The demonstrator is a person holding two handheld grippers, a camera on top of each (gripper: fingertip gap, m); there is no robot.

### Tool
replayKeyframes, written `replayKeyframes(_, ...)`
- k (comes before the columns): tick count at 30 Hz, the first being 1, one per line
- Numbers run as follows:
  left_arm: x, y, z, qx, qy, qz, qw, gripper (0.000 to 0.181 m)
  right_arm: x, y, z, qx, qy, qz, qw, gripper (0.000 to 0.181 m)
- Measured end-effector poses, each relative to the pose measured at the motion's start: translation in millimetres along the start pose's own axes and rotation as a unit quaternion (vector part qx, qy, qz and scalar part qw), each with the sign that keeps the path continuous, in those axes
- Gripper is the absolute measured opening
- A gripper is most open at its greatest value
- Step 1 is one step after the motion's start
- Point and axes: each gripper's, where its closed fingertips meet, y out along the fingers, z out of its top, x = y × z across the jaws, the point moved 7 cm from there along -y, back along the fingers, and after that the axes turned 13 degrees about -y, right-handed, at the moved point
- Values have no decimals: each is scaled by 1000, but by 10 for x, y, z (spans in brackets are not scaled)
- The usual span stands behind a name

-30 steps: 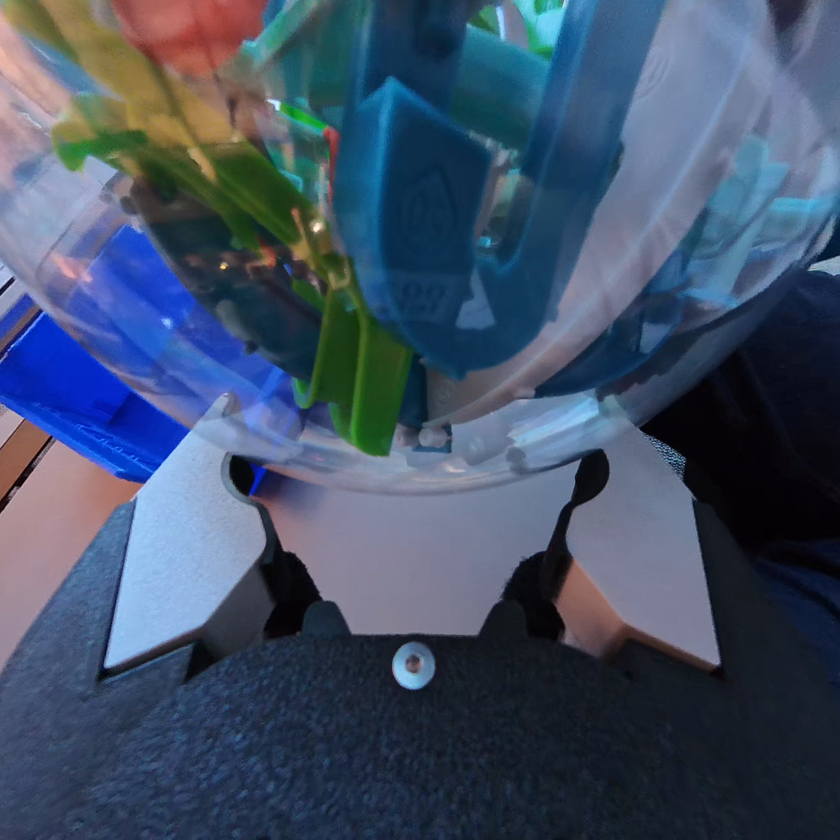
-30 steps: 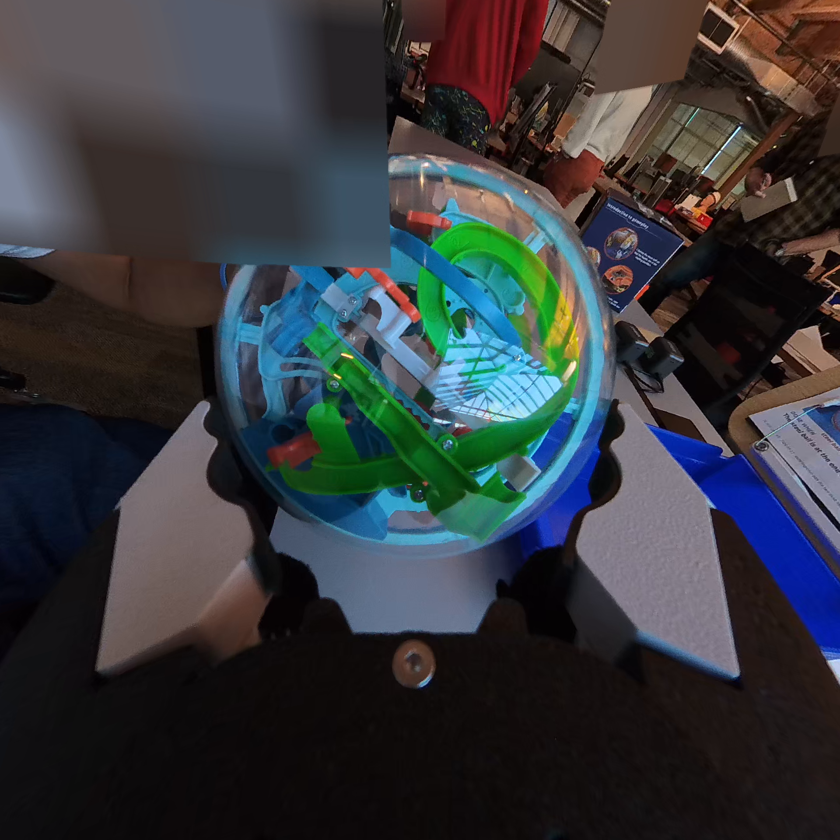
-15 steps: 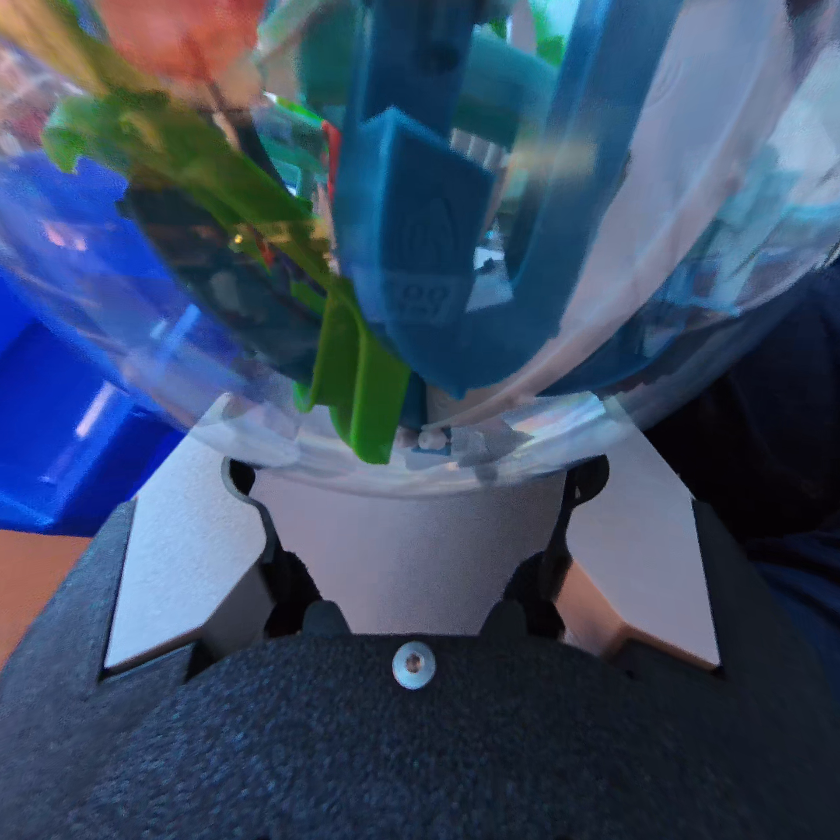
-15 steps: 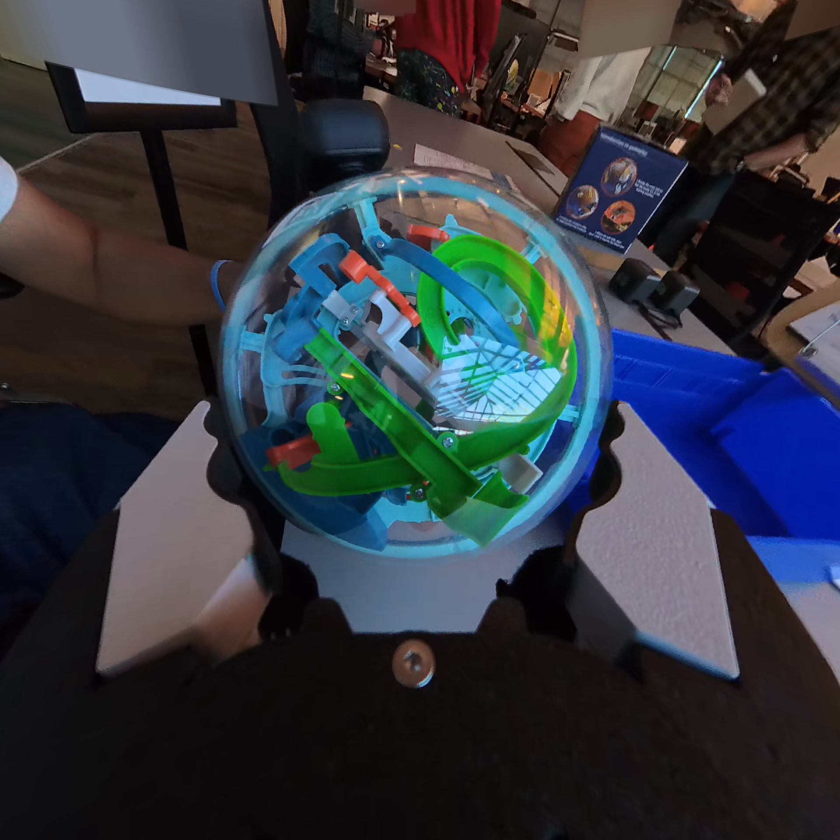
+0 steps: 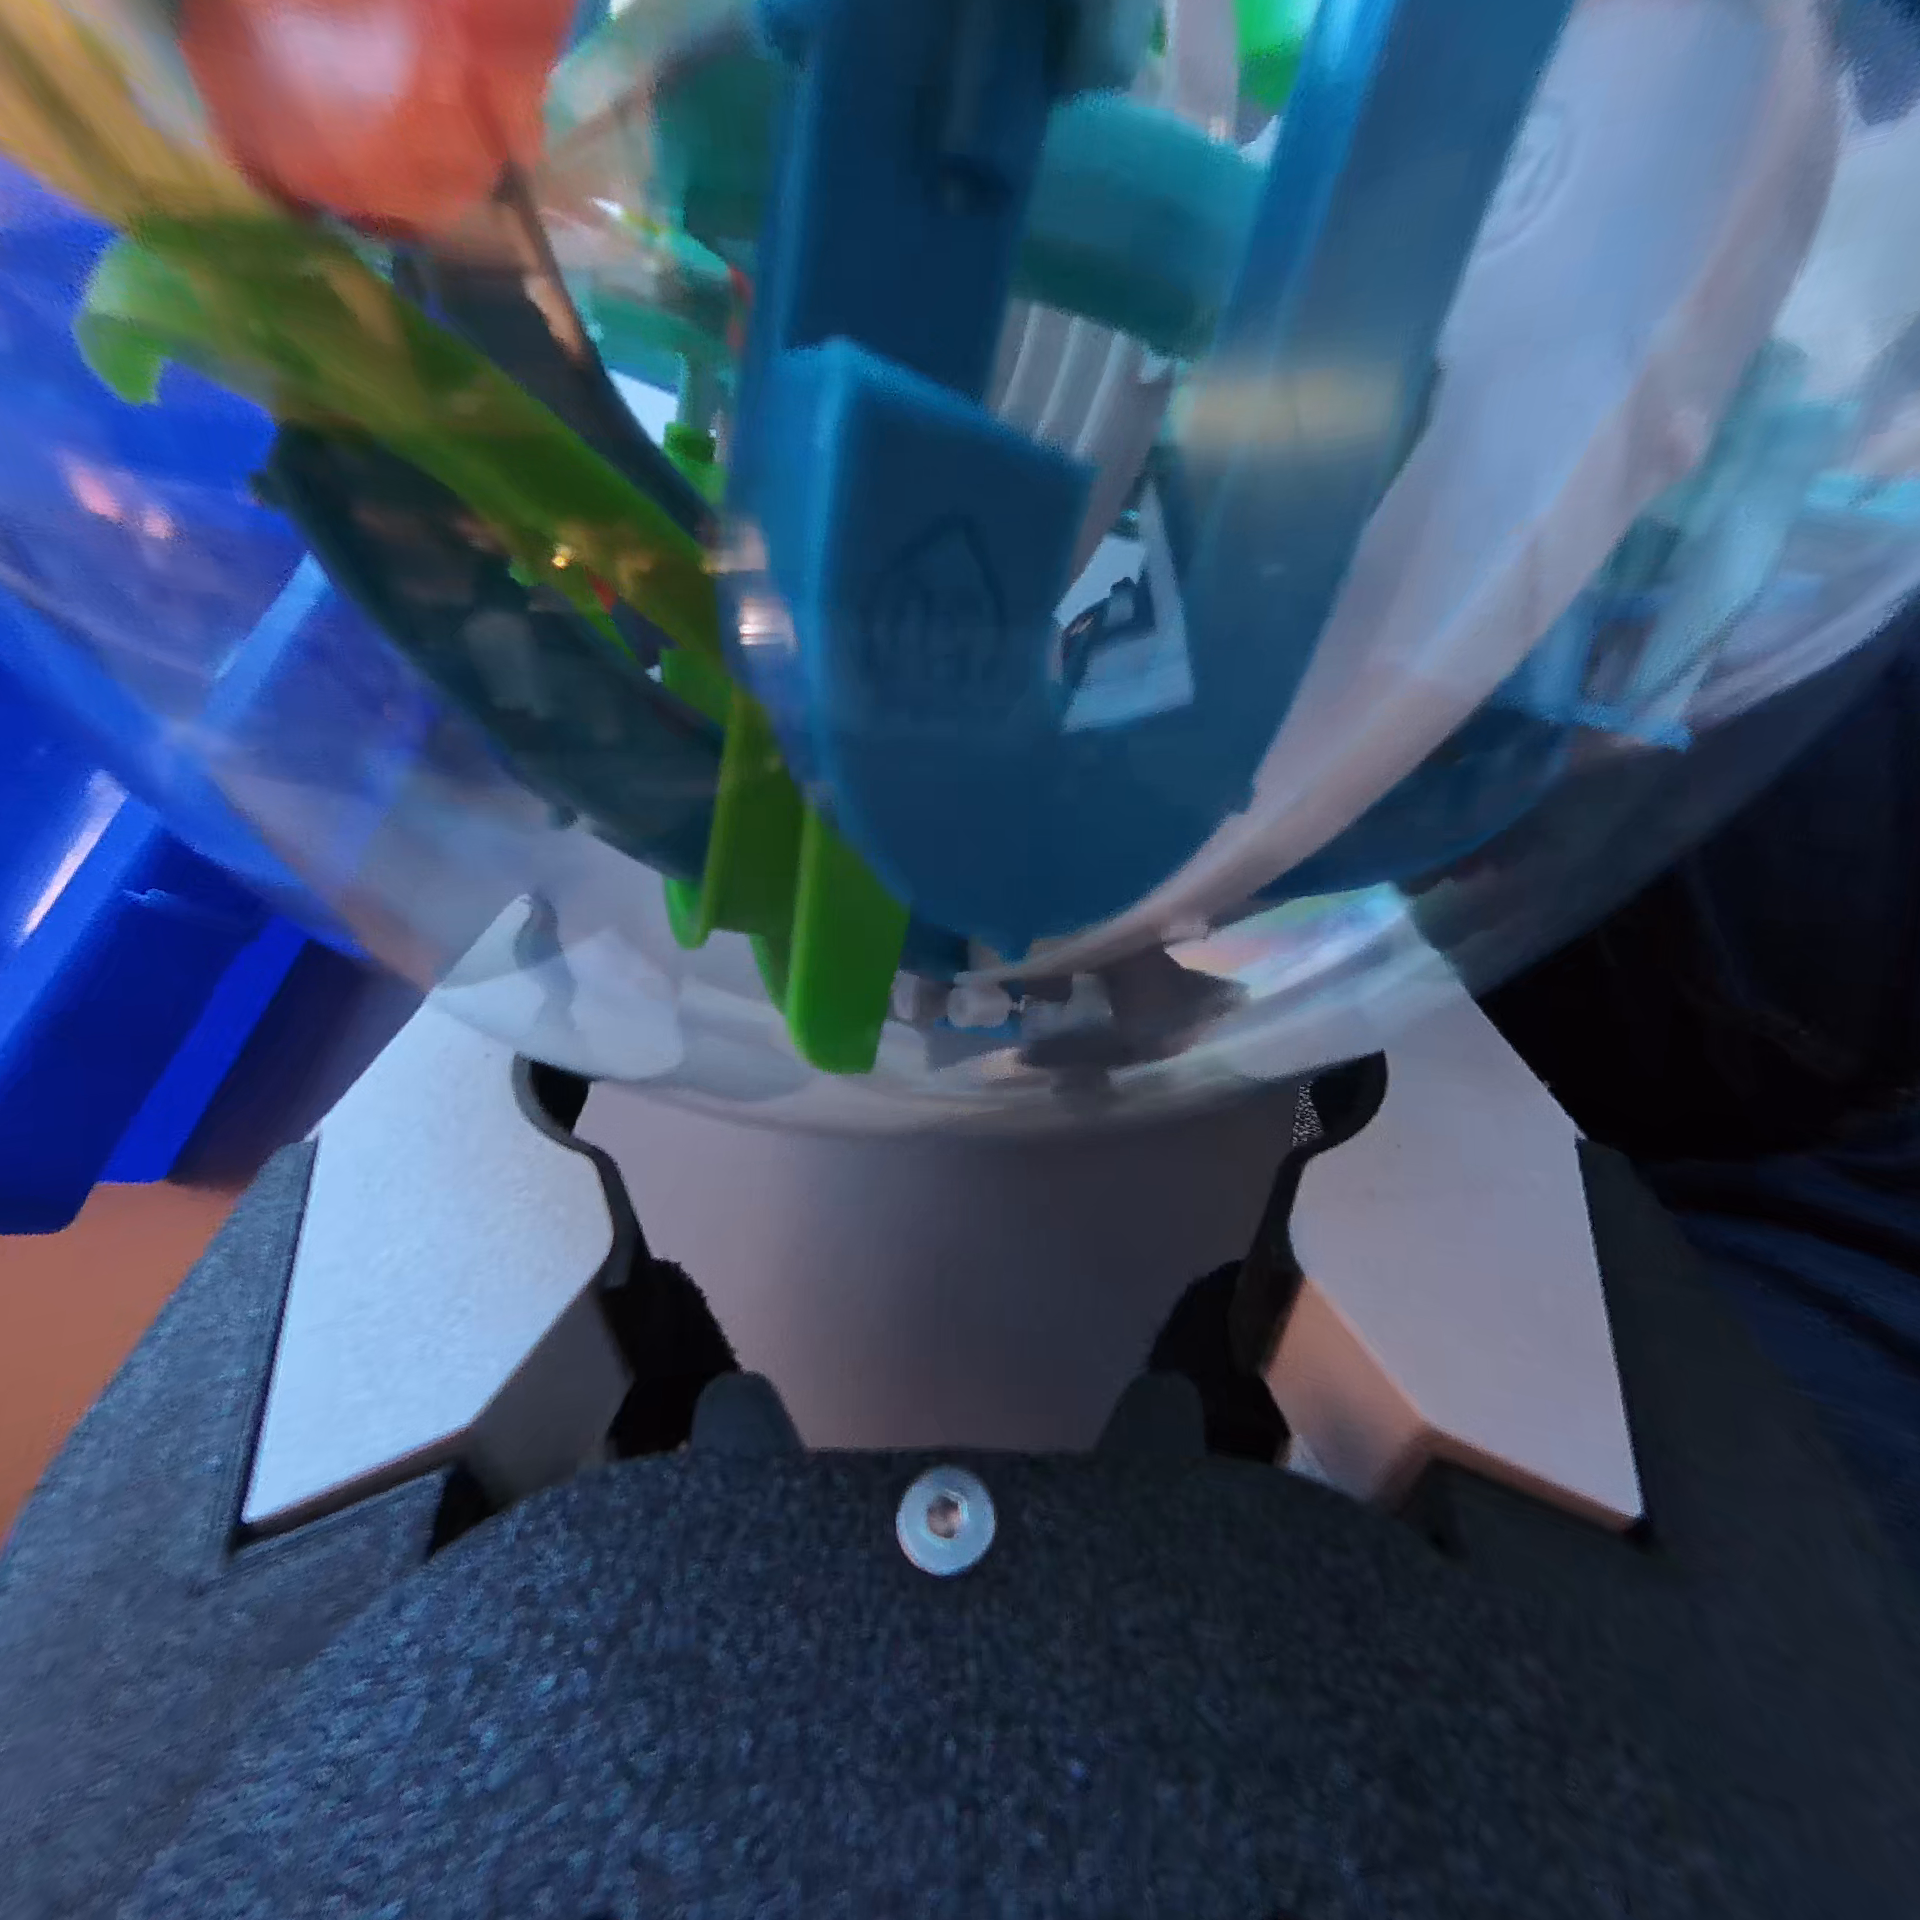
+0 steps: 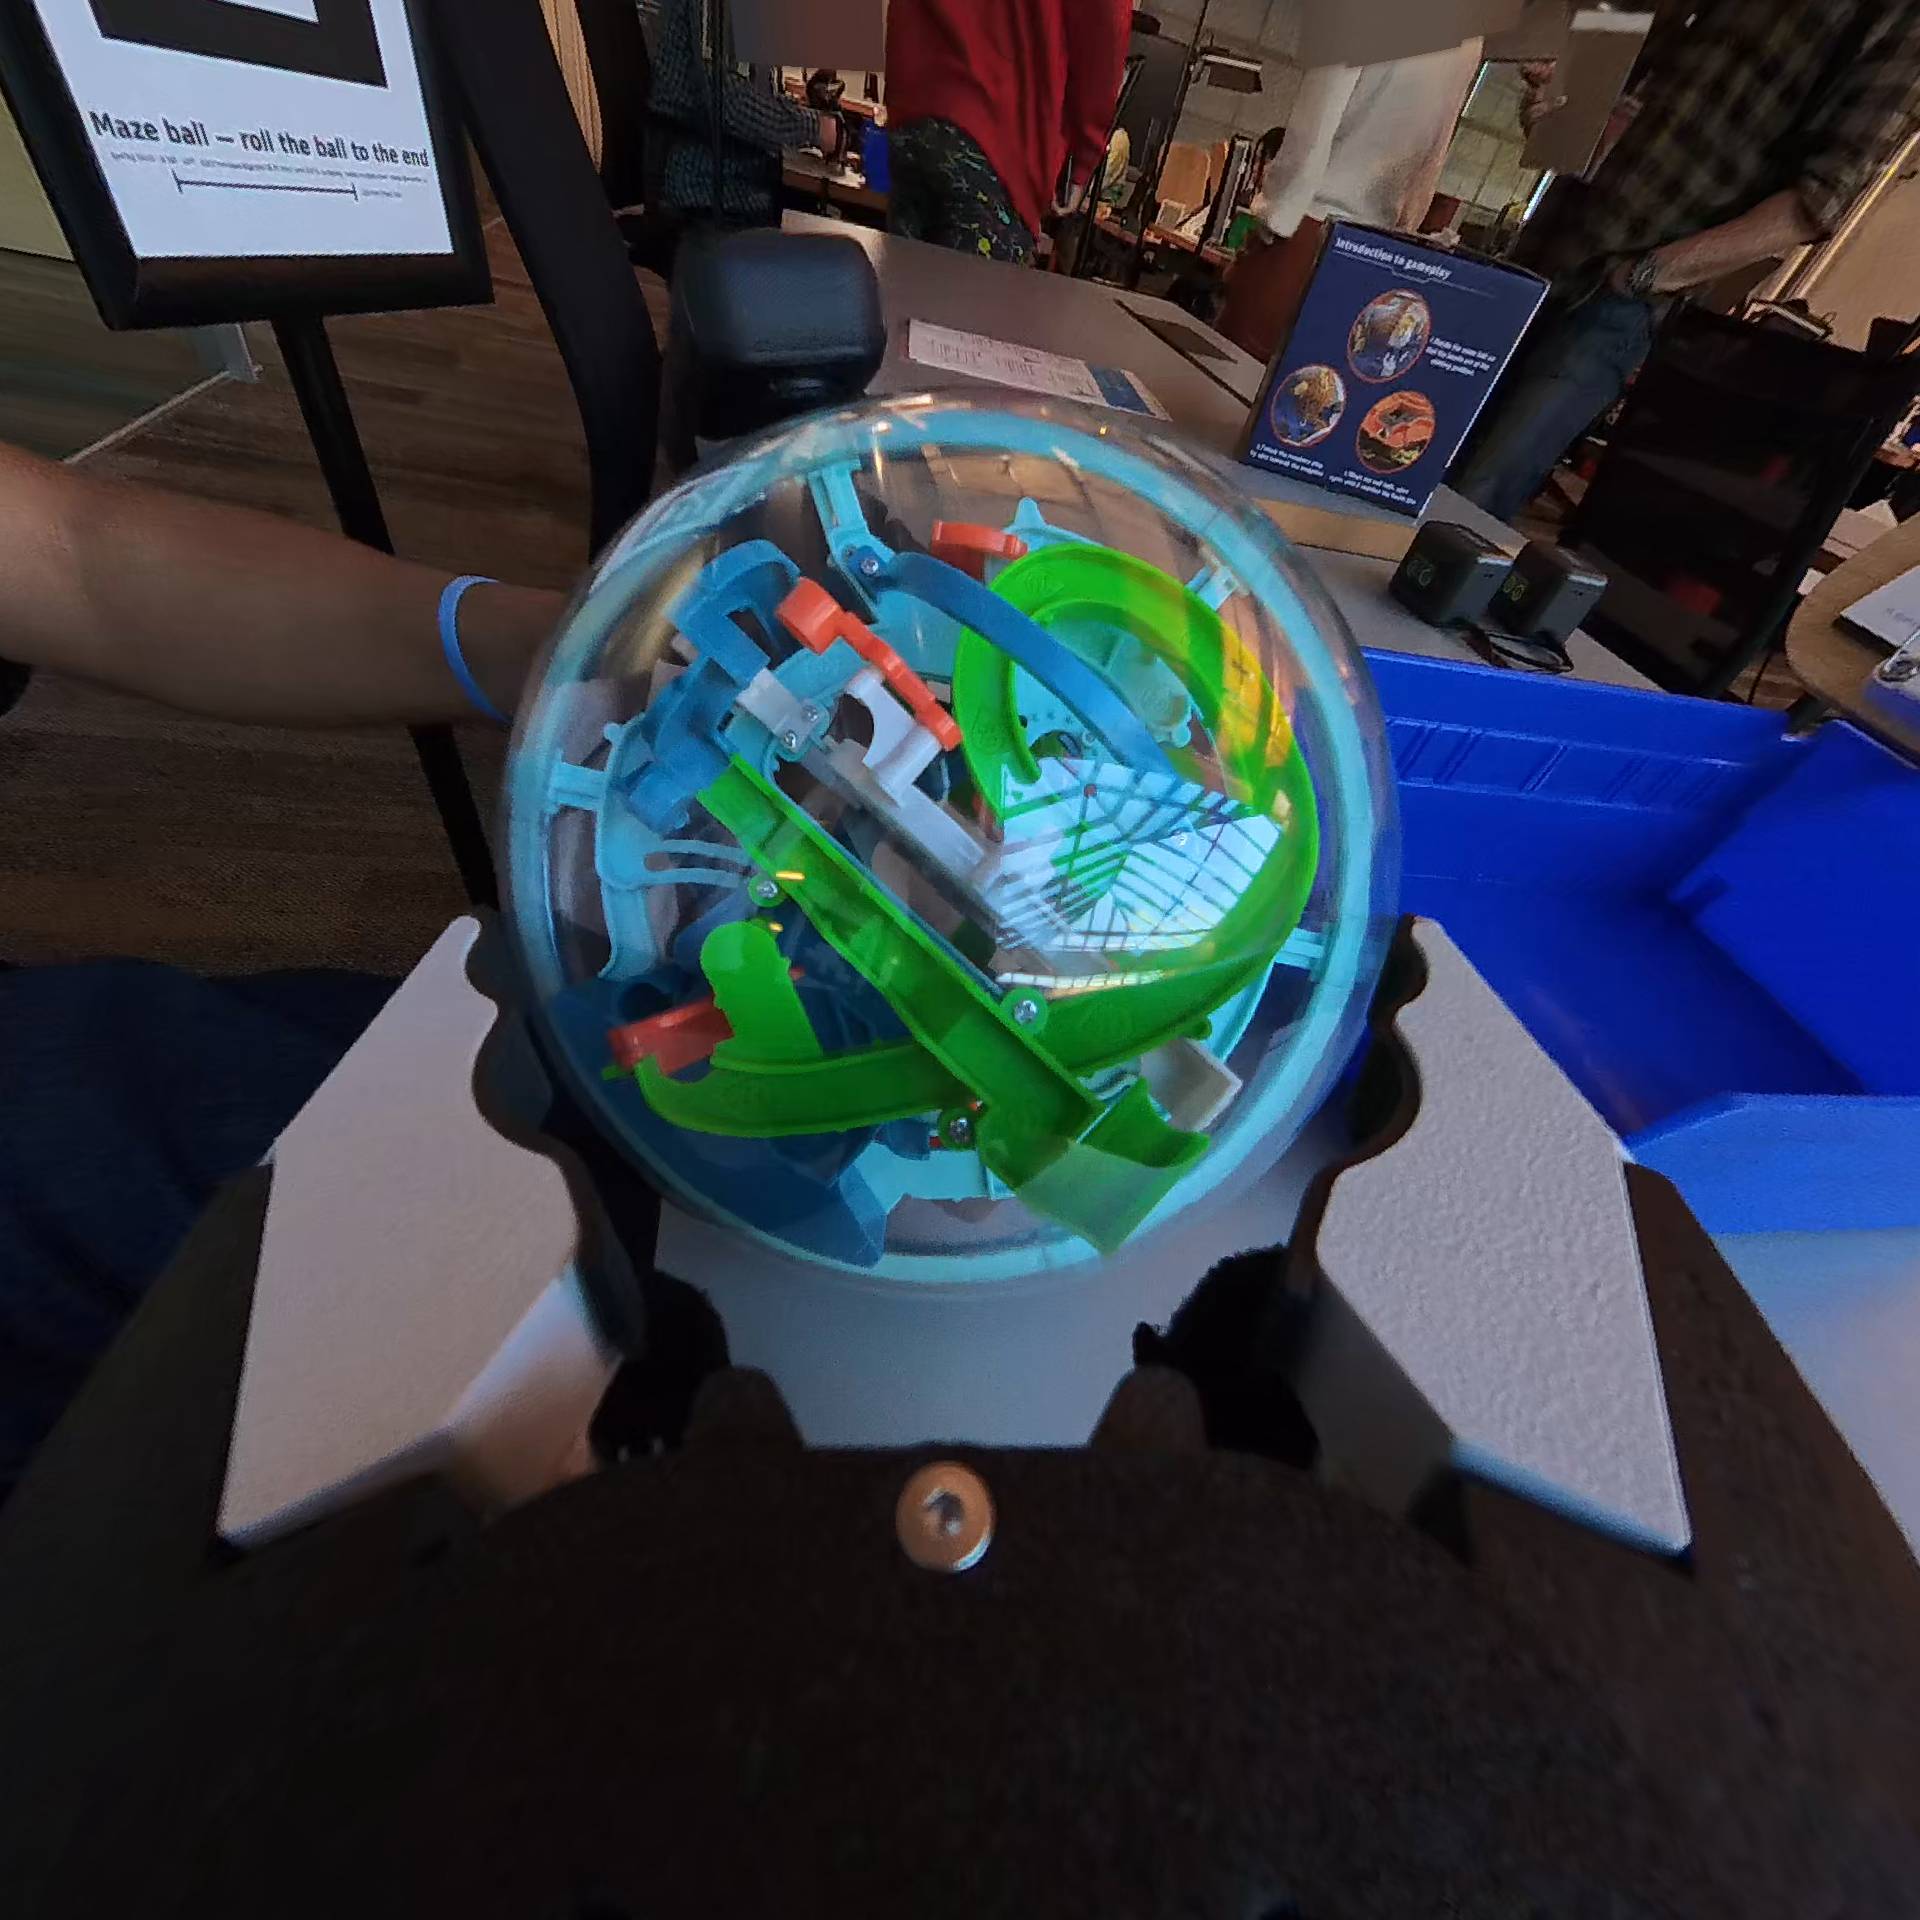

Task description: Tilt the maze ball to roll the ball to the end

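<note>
The maze ball (image 6: pixel 951 831) sits between the two fingers of the right gripper (image 6: pixel 940 1039), up in the air over the edge of the desk (image 6: pixel 1818 1351). Its jaws are spread wide and press on the ball's two sides. The left gripper (image 5: pixel 945 1060) meets the ball from the other side. Its jaws are spread too, and the ball rests against their tips.

The ball could slip. Its shell is hard, clear, smooth and round, so flat fingers touch it at small spots only. A fast tilt could make it turn or pop out and drop. A fast tilt could also knock the little ball inside off its path. I cannot find that little ball here.

Inside are thin plastic tracks, green (image 6: pixel 914 987), blue and white, with small orange bits. A blue bin (image 6: pixel 1662 831) stands just beside the ball.
</note>
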Motion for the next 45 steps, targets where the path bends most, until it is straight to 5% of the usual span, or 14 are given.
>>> replayKeyframes(26, -85, -67, 43, 29, -44, -24, 998, 141, 172, 94, 106, 37, 37, 0, 999, 154)
replayKeyframes(45, -83, 25, 9, -12, -62, -29, 998, 142, 129, 44, -198, 74, 93, -10, 993, 154)
